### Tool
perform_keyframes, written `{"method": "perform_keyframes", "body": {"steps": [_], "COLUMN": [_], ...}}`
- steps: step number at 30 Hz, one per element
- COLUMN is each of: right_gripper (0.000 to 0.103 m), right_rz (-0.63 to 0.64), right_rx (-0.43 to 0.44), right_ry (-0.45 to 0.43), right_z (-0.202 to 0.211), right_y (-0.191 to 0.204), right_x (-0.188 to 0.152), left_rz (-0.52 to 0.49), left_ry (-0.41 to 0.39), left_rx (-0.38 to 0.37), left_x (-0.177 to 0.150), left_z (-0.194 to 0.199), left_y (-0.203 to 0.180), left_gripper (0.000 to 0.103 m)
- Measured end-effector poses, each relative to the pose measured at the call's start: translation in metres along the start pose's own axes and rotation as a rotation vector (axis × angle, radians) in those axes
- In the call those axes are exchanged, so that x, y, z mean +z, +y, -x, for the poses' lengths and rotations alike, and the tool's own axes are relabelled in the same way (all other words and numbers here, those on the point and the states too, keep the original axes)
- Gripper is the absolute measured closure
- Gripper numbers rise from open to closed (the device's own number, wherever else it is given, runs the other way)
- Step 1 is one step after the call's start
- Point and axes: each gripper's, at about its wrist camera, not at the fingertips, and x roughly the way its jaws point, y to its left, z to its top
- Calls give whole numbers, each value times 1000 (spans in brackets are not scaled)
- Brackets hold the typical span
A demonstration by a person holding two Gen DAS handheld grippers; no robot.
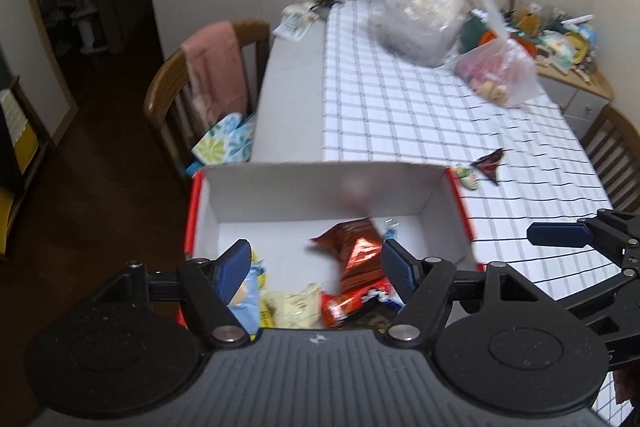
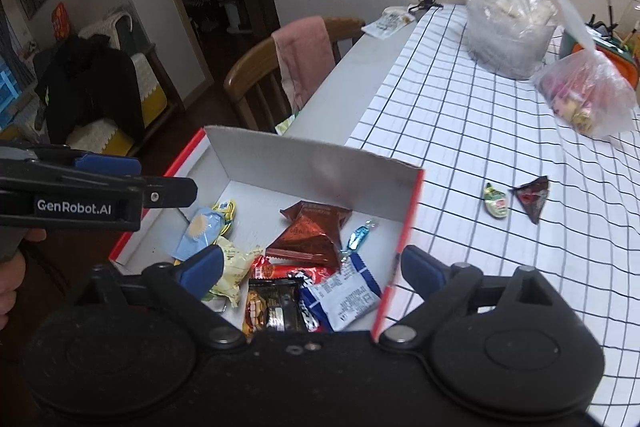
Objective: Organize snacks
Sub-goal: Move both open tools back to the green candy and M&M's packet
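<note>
Both wrist cams look down, close, sharing box [image 1: 320,183].

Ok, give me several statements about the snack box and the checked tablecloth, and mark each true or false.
1. Both grippers, left gripper and right gripper, are empty. True.
2. The white cardboard box with red outer sides is empty. False: it holds several wrapped snacks.
3. A dark triangular packet lies on the checked tablecloth, outside the box. True.
4. The small green-wrapped sweet lies inside the box. False: it lies on the cloth beside the triangular packet.
</note>
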Motion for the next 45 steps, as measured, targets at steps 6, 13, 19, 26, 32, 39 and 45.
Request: {"method": "perform_keyframes", "body": {"steps": [6, 13, 19, 26, 32, 39, 45], "right_gripper": [2, 1, 2, 2, 3, 3, 4], "right_rz": [-23, -89, -127, -91, -37, 23, 50], "right_rx": [-19, -63, -108, -138, -137, -106, -100], "right_ry": [-43, -65, -59, -51, -13, 34, 84], "right_z": [35, 63, 83, 93, 81, 57, 25], "right_y": [-28, -81, -135, -189, -227, -258, -279], "right_x": [-15, -35, -50, -52, -47, -43, -37], "left_rz": [-20, -41, -45, -8, 57, 125, 179], "left_ry": [-54, -64, -26, -21, 21, 68, 182], "left_rx": [-43, -109, -133, -112, -68, -4, 13], "left_x": [-2, -2, -2, 12, 32, 58, 68], "left_z": [16, 16, 0, -27, -73, -133, -192], "left_y": [-35, -92, -146, -201, -228, -229, -226], "left_gripper": [28, 28, 28, 28, 28, 28, 28]}}
